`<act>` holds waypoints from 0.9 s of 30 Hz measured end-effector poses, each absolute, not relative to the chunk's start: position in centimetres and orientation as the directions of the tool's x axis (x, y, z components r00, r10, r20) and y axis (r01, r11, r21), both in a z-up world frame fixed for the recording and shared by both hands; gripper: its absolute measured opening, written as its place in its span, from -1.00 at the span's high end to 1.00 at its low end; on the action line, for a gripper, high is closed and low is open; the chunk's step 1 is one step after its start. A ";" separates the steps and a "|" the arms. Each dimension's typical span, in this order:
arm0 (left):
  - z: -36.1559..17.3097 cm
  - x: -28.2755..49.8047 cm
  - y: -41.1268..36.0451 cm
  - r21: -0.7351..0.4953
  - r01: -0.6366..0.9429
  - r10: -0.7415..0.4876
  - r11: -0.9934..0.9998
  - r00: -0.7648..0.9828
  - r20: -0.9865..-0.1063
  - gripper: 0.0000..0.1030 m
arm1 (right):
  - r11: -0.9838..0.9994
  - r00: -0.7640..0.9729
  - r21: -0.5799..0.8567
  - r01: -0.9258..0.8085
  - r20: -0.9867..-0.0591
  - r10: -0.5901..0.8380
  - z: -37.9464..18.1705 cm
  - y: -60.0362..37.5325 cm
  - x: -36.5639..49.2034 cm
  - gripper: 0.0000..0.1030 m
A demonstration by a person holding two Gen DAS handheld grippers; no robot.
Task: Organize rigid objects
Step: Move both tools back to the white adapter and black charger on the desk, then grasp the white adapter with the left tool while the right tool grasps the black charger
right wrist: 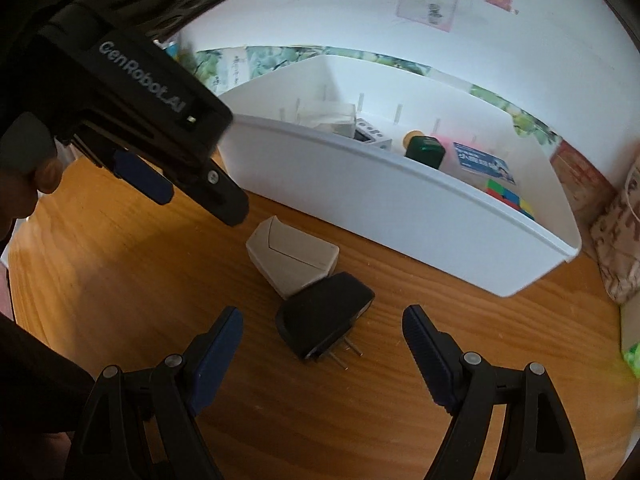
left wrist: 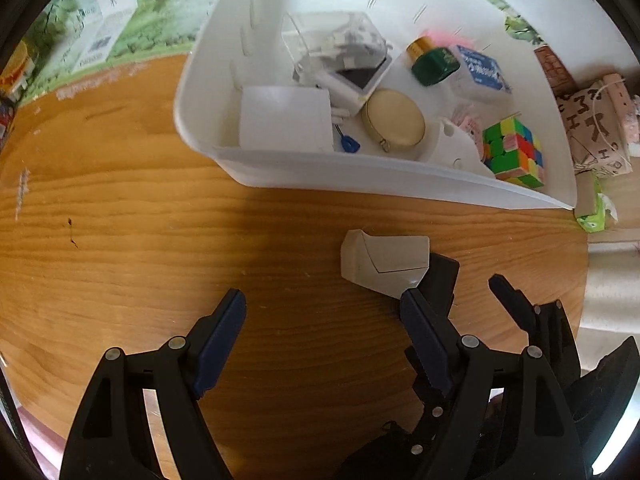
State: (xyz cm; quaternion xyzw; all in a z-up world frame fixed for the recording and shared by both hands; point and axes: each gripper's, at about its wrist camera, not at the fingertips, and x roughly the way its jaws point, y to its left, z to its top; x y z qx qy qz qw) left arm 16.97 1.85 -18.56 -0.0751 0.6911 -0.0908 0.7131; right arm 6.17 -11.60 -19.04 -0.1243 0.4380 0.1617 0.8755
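Note:
A grey-white angular plug block [left wrist: 384,260] [right wrist: 288,260] lies on the wooden table in front of the white bin [left wrist: 320,172] [right wrist: 400,220]. A black plug adapter [right wrist: 324,320] [left wrist: 442,276] with metal prongs touches its near end. My right gripper [right wrist: 324,316] is open just above the table, with the black adapter lying between its fingers and no pad touching it. My left gripper [left wrist: 324,300] [right wrist: 192,200] is open over bare wood, left of the grey-white block, its right finger close to that block. In the left wrist view my left finger hides part of the adapter.
The bin holds a colour cube [left wrist: 514,150], a round tape measure [left wrist: 394,120], a green bottle [left wrist: 434,62], a blue-labelled box [left wrist: 480,70], a clear box [left wrist: 332,40] and a white box [left wrist: 286,118]. A patterned bag [left wrist: 596,120] and green packet [left wrist: 596,212] sit right of it.

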 end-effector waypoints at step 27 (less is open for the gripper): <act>-22.1 17.6 -4.4 -0.172 -0.060 -0.178 0.983 -0.121 -0.977 -0.59 | 0.789 0.471 0.039 -0.614 -0.784 0.405 -22.5 -14.1 8.5 -0.59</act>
